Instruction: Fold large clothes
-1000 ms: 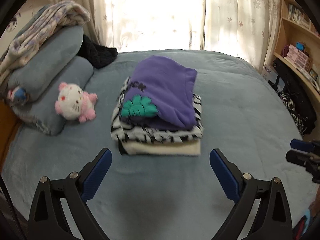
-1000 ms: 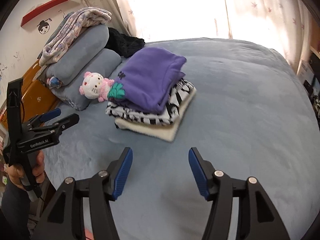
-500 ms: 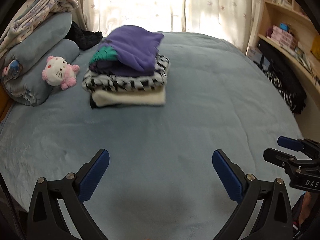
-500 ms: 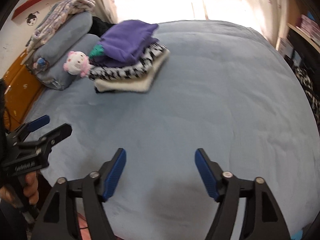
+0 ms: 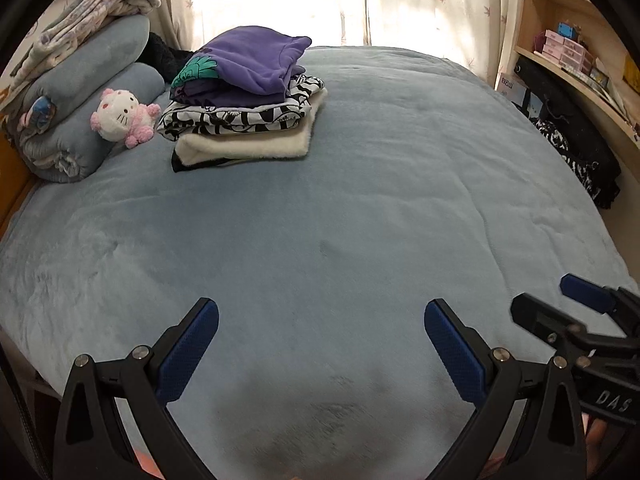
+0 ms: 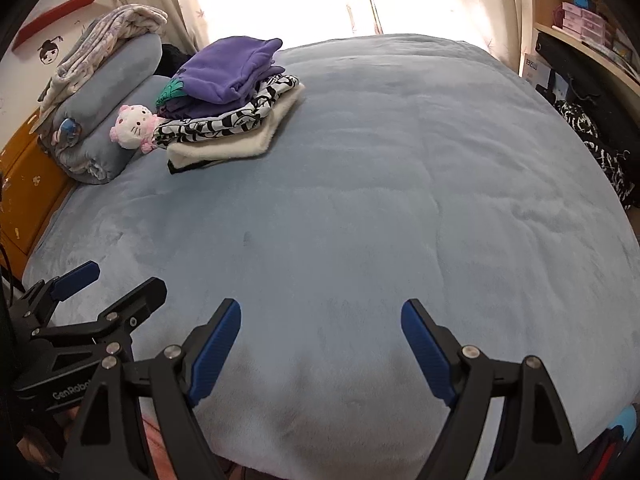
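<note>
A stack of folded clothes (image 5: 244, 120) (image 6: 228, 120) lies at the far left of the blue bed cover (image 5: 360, 200) (image 6: 380, 200): a purple garment (image 5: 252, 64) on top, a black-and-white patterned one (image 5: 240, 114) under it, a cream fleece one (image 5: 248, 146) at the bottom. My left gripper (image 5: 320, 308) hangs open over the bed's near edge with nothing between its blue pads. Beside it, my right gripper (image 6: 320, 306) is opening its jaws, with only bare cover between them. Both are far from the stack.
Two rolled blue pillows (image 5: 88, 92) with a patterned quilt (image 5: 92, 12) on top and a pink-and-white plush toy (image 5: 122, 116) lie left of the stack. Wooden shelves (image 5: 580, 60) and dark clothes (image 5: 580, 156) line the right side. An orange cabinet (image 6: 28, 184) stands left.
Both grippers have drawn back and down from the stack to the bed's near edge, so the stack now looks farther away. The right jaws have spread wider.
</note>
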### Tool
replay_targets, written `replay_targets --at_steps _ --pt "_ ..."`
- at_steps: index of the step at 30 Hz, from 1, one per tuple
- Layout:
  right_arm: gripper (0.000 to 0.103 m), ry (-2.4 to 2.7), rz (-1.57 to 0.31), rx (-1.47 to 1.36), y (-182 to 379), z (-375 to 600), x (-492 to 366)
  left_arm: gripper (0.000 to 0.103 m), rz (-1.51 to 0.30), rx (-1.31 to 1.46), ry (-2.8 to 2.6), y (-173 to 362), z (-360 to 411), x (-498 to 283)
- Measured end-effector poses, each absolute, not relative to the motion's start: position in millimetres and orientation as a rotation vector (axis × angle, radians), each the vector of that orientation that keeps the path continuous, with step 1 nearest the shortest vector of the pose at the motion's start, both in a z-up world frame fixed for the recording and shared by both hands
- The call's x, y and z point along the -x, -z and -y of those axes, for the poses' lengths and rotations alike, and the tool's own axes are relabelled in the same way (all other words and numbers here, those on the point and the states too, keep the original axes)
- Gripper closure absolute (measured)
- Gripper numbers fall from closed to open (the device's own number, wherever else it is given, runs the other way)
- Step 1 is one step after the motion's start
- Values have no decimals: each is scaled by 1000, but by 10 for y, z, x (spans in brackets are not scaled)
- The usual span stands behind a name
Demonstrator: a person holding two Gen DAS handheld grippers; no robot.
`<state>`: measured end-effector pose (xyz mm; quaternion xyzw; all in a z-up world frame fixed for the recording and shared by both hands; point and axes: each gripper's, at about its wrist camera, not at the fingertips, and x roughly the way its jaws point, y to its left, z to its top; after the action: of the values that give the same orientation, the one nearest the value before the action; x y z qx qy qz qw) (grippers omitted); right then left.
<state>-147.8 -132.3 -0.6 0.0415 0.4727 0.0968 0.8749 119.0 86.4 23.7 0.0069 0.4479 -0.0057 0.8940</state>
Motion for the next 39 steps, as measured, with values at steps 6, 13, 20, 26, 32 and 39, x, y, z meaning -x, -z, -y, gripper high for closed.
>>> replay_targets --at_steps 6,13,20,26,32,39 --pt "20 -247 -963 -147 -47 1389 1591 1 -905 -5 -9 -332 -845 -1045" --pt "20 -265 -917 -128 -211 1361 1714 1 -901 16 0 -450 -897 -949" --pt "20 -274 -884 -128 -329 1341 1824 1 -884 11 2 -562 -911 -873" --pt "20 -281 -872 -150 -384 1361 1863 1 -871 21 7 -615 -921 -826" --pt "20 -284 -858 -151 -436 1346 1897 1 -864 21 7 -642 -917 -811" --pt "20 -284 -846 -146 -455 1325 1930 1 -858 17 4 -649 -924 -814"
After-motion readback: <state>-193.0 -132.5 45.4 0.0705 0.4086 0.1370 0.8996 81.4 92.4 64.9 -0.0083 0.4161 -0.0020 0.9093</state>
